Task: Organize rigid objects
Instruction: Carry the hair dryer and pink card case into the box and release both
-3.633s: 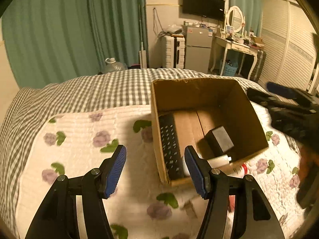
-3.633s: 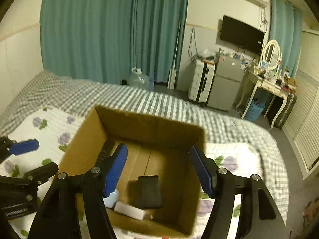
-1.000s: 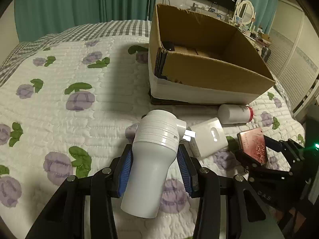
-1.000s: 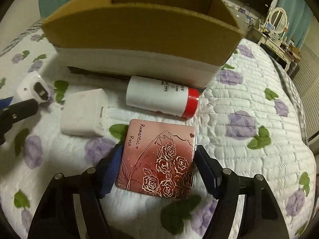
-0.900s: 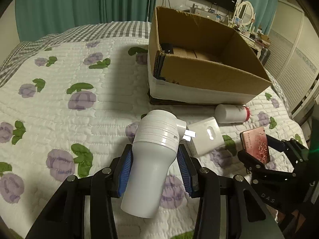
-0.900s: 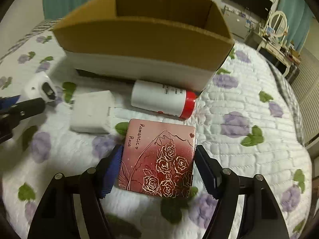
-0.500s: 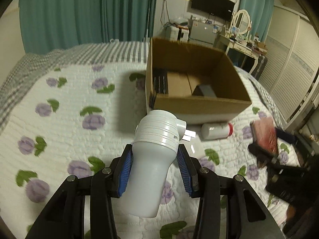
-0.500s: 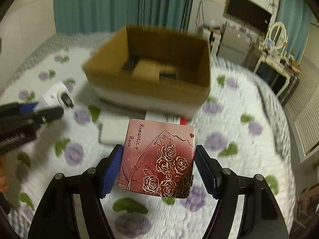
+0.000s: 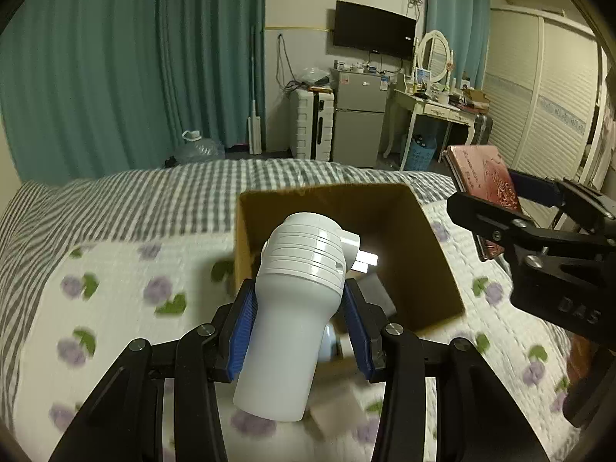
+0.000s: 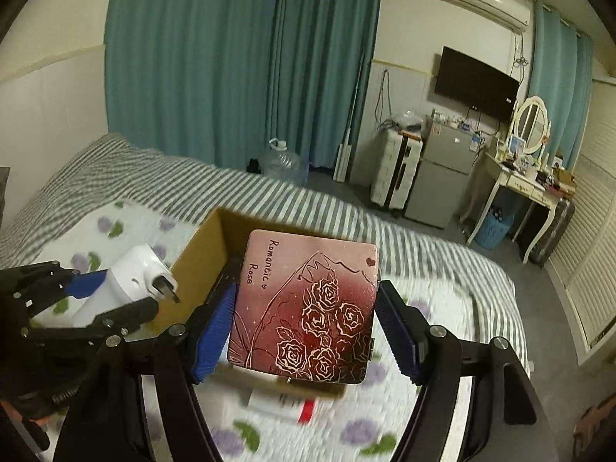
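My left gripper (image 9: pixel 300 327) is shut on a white plug-in device (image 9: pixel 296 308) with metal prongs and holds it up over the near edge of the open cardboard box (image 9: pixel 435 254). My right gripper (image 10: pixel 306 331) is shut on a pink-red case with gold roses (image 10: pixel 308 304), held above the box (image 10: pixel 208 242). In the left wrist view the case (image 9: pixel 485 184) and right gripper (image 9: pixel 512 208) hang at the right. In the right wrist view the white device (image 10: pixel 127 277) and left gripper (image 10: pixel 96 292) are at the left.
The box sits on a flowered quilt (image 9: pixel 127 300) over a grey checked bed cover (image 9: pixel 134 204). A white tube with a red cap (image 10: pixel 285 404) and a white block (image 9: pixel 338 412) lie on the quilt before the box. Curtains, fridge and dressing table stand behind.
Both grippers have risen from the quilt with their objects and moved forward over the box. Earlier still, both were open and empty.
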A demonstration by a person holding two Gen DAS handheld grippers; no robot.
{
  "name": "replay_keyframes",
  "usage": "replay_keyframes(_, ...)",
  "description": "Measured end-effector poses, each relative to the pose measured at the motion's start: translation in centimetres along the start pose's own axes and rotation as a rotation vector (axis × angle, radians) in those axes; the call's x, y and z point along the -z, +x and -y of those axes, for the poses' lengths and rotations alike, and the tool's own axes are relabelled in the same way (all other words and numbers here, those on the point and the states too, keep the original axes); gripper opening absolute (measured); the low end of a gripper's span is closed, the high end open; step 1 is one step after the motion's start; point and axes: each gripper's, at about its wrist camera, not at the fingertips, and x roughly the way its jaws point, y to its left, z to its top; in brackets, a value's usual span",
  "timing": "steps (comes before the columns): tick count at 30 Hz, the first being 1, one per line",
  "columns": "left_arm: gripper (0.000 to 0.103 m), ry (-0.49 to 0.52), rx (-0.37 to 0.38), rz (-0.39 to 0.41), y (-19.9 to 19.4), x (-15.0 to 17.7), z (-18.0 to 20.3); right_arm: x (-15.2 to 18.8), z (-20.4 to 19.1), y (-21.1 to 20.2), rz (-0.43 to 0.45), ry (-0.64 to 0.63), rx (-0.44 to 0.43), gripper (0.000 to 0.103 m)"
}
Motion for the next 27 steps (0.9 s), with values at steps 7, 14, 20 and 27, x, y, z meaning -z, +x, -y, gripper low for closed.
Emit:
replay_keyframes(7,0.045,0.013,0.009,-0.063,8.1,-1.3,0.8,-0.7,1.9,4.9,-0.019,0.005,0.022,0.072)
replay_keyframes(14,0.062,0.018,0.027,-0.108,10.8,-0.6,0.9,0.6,3.6,8.0,-0.057,0.046,0.011,0.072)
replay_keyframes(20,0.062,0.007,0.016,-0.105,8.7,-0.3,0.0,0.8,3.4,8.3,-0.074,0.054,0.011,0.072)
replay_keyframes(27,0.062,-0.020,-0.024,-0.070,4.7,-0.3,-2.8,0.2,2.0,9.8,-0.113,0.038,0.016,0.072)
